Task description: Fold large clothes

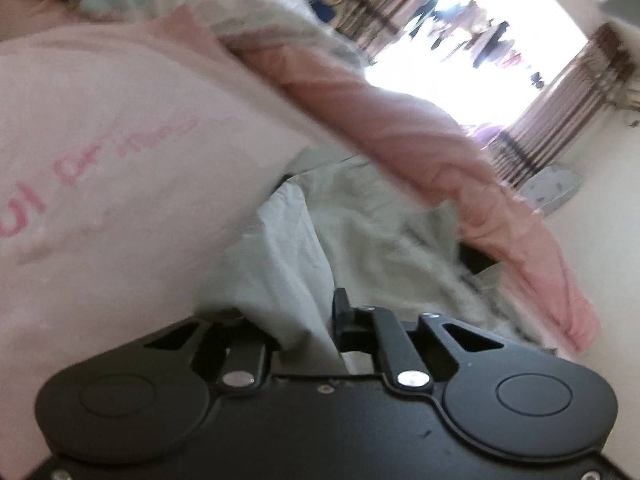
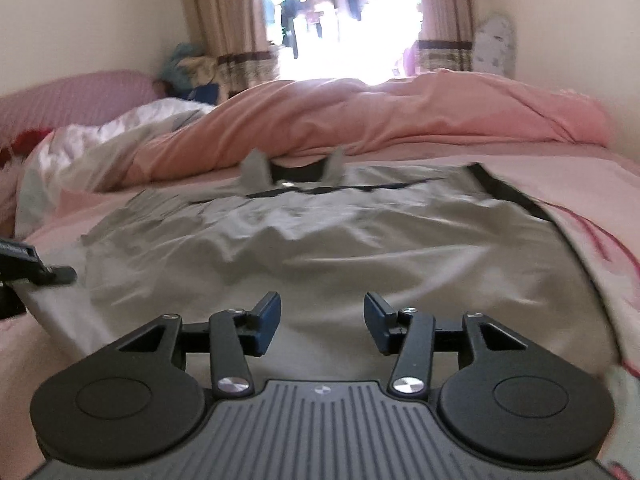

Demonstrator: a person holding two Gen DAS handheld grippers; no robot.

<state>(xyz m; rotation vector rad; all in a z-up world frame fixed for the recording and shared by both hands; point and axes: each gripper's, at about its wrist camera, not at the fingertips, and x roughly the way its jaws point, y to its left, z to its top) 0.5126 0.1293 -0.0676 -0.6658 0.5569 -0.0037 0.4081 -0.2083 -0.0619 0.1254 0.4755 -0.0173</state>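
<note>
Grey shirt (image 2: pixel 320 240) lies spread flat on the pink bedsheet (image 2: pixel 600 200), collar toward the quilt (image 2: pixel 360 120). Right gripper (image 2: pixel 320 320) hovers over its hem, jaws wide. Left gripper (image 1: pixel 304 320) pinches shirt fabric.

- One grey shirt (image 2: pixel 320 248) with black trim, spread on the bed.
- One pink duvet (image 2: pixel 380 120), bunched.
- One pink bedsheet (image 2: pixel 592 184).
- Two curtains (image 2: pixel 228 20).
- Two grippers: right gripper (image 2: pixel 320 320) and left gripper (image 2: pixel 60 274).
</note>
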